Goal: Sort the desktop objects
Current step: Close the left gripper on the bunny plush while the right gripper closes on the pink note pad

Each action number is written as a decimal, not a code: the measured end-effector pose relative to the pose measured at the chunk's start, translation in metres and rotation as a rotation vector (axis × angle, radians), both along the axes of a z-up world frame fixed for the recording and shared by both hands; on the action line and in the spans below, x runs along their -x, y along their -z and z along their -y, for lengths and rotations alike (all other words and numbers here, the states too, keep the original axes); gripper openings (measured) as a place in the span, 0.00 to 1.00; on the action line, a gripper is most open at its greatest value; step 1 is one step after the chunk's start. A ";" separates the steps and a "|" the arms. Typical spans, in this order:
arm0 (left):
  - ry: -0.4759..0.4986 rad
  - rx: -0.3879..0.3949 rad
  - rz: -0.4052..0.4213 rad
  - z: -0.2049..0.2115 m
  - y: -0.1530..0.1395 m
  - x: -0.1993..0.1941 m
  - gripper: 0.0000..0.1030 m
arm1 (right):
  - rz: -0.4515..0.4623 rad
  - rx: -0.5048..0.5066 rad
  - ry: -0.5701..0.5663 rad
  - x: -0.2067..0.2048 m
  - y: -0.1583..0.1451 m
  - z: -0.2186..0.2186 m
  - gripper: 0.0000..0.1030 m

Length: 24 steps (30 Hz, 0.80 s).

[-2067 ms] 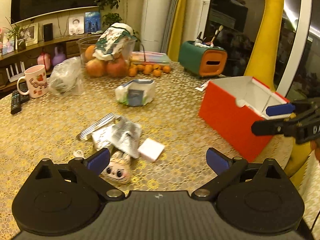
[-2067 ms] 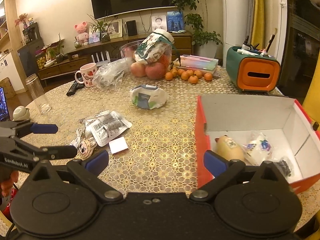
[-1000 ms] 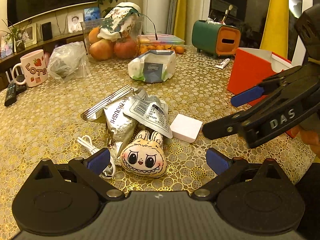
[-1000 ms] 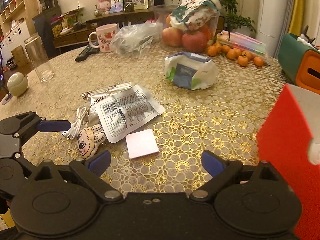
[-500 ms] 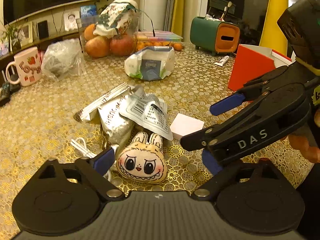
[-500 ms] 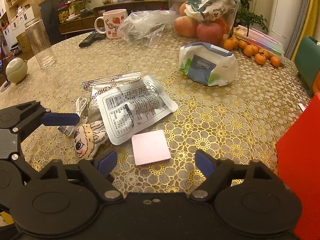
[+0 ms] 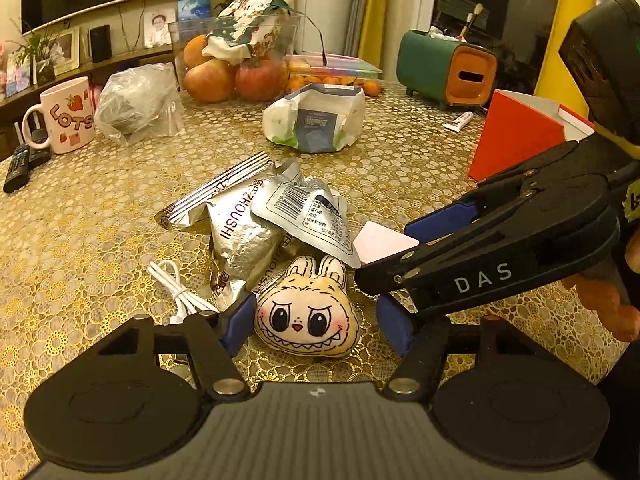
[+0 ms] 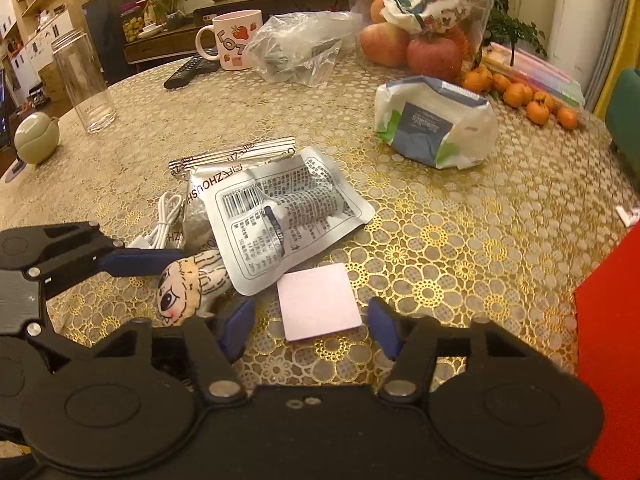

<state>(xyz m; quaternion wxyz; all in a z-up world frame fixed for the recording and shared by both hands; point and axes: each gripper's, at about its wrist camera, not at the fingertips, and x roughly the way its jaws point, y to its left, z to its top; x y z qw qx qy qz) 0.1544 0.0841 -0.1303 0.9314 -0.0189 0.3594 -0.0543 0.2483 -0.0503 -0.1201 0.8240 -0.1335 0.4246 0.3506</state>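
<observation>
A cream plush toy [image 7: 306, 322] with a toothy grin lies on the gold lace tablecloth [image 7: 400, 168]. My left gripper [image 7: 316, 326] straddles it with jaws closing; a small gap still shows at the right pad. A pale pink square pad [image 8: 318, 300] lies flat beside it. My right gripper [image 8: 312, 328] brackets that pad, jaws closing, with gaps on both sides. Silver foil packets [image 7: 280, 216] overlap behind the toy. The red box [image 7: 516, 140] stands at the right.
A white cable [image 7: 176, 284] lies left of the toy. Farther back are a tissue pack [image 7: 316, 120], a clear plastic bag [image 7: 136, 104], a pink mug [image 7: 66, 114], a fruit container [image 7: 236, 64], a green holder [image 7: 444, 68], a glass jar [image 8: 84, 84] and remotes [image 7: 24, 164].
Both grippers came down close over the pile and narrowed their jaws, the left around the plush toy, the right around the pink pad. The objects have not moved.
</observation>
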 end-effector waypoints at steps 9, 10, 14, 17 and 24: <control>-0.036 0.020 -0.021 -0.002 -0.003 0.003 0.50 | 0.001 -0.007 0.029 0.001 -0.002 0.010 0.42; -0.036 0.021 -0.025 -0.001 -0.003 0.004 0.50 | 0.003 -0.005 0.034 0.002 -0.002 0.011 0.41; -0.042 0.022 -0.034 0.002 -0.006 0.009 0.49 | -0.003 -0.017 0.056 0.007 -0.003 0.020 0.41; -0.047 0.028 -0.039 0.005 -0.009 0.012 0.49 | -0.007 -0.022 0.067 0.012 -0.005 0.028 0.41; -0.042 0.025 -0.030 0.017 -0.023 0.024 0.49 | -0.006 -0.047 0.098 0.030 -0.017 0.050 0.41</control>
